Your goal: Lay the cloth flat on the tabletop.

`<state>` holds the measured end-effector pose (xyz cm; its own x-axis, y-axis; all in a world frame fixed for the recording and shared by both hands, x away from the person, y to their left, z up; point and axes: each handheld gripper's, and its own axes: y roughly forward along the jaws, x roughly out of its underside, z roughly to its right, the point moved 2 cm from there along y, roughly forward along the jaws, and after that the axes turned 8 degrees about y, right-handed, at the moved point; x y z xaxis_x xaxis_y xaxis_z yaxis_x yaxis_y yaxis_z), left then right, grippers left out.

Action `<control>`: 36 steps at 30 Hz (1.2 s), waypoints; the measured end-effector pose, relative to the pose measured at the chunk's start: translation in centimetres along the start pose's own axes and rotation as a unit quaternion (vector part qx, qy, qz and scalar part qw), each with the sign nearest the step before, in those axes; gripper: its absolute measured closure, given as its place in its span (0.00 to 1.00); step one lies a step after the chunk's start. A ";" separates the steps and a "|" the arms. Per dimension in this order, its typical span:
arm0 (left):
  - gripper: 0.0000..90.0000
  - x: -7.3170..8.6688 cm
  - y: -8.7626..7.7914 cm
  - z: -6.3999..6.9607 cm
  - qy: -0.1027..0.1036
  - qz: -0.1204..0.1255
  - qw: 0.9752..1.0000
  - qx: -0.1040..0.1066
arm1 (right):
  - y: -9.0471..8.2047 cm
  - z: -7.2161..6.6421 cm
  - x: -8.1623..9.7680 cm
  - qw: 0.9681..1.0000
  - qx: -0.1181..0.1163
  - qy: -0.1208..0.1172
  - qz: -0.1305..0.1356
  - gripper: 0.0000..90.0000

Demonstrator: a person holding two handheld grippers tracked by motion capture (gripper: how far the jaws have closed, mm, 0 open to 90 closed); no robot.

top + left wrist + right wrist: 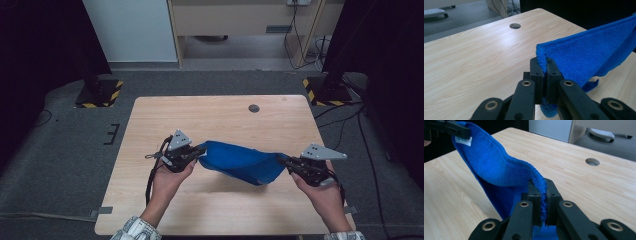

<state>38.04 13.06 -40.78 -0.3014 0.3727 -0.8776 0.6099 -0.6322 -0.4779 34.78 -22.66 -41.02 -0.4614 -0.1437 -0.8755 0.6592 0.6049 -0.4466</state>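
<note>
Jaws of the left gripper (200,150) are clenched on one end of a blue terry-weave microfibre cloth (240,162), its folded edge pinched between the two black pads, as the left gripper view shows closely (543,75). That end of the cloth (586,55) rises above the pads and runs off to the right of that view, clear of the pale wood-grain rectangular table (210,120). In the high view the person's left hand (172,175) holds this gripper over the left middle of the table, a black cable trailing down beside the wrist.

Between the two grippers the cloth hangs in a shallow sag above the tabletop, its lower fold drooping near the right end and casting a soft shadow on the wood beneath. A small white label (463,140) sits on the cloth just by the far gripper in the right gripper view.

Over on the right, the right gripper (281,160) grips the opposite end likewise, with the cloth's edge (499,165) squeezed between its pads (543,195). The right hand (320,190) holds it near the table's right edge. A round dark grommet hole (254,108) lies in the tabletop farther back, well apart from the cloth.
</note>
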 end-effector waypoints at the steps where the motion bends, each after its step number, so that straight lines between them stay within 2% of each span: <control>1: 0.96 -0.1 -0.2 0.0 -0.001 0.002 1.000 0.000 | -0.1 -0.1 -0.1 1.000 -0.002 -0.003 0.000 0.96; 8: 0.96 -0.9 -2.2 0.2 0.002 0.015 1.000 0.002 | -1.4 -1.1 -1.2 1.000 -0.010 -0.014 0.010 0.96; 16: 0.96 -2.1 -4.9 1.1 0.015 0.025 1.000 0.007 | -3.7 -2.2 -2.8 0.999 -0.018 -0.025 0.023 0.95; 18: 0.96 -2.5 -5.2 1.1 0.014 0.027 0.999 0.012 | -4.1 -2.3 -3.2 0.999 -0.018 -0.026 0.024 0.95; 20: 0.96 -2.7 -4.7 0.7 0.015 0.018 1.000 0.011 | -4.0 -2.2 -3.7 0.999 -0.016 -0.028 0.018 0.95; 22: 0.96 -2.7 -3.9 0.1 0.009 0.014 1.000 0.009 | -3.2 -1.6 -4.1 1.000 -0.013 -0.024 0.011 0.95; 25: 0.96 -2.7 -2.4 -0.9 0.003 0.009 1.000 0.005 | -1.1 -0.1 -4.2 1.000 -0.010 -0.015 0.005 0.95; 26: 0.96 -2.5 -1.7 -1.4 -0.006 0.009 1.000 0.006 | -0.6 0.2 -4.2 1.000 -0.010 -0.012 0.003 0.95; 31: 0.95 -2.1 0.4 -2.8 -0.011 -0.001 1.000 -0.001 | 2.7 2.5 -4.0 1.000 -0.009 0.010 -0.005 0.95; 36: 0.95 -1.6 1.9 -4.3 -0.021 -0.007 1.000 -0.003 | 5.0 3.6 -3.9 1.000 -0.014 0.019 -0.016 0.94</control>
<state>42.85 14.18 -40.17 -0.3399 0.3525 -0.8719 0.6099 -0.6231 -0.4897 42.00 -21.91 -40.51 -0.5043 -0.1337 -0.8531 0.6269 0.6228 -0.4681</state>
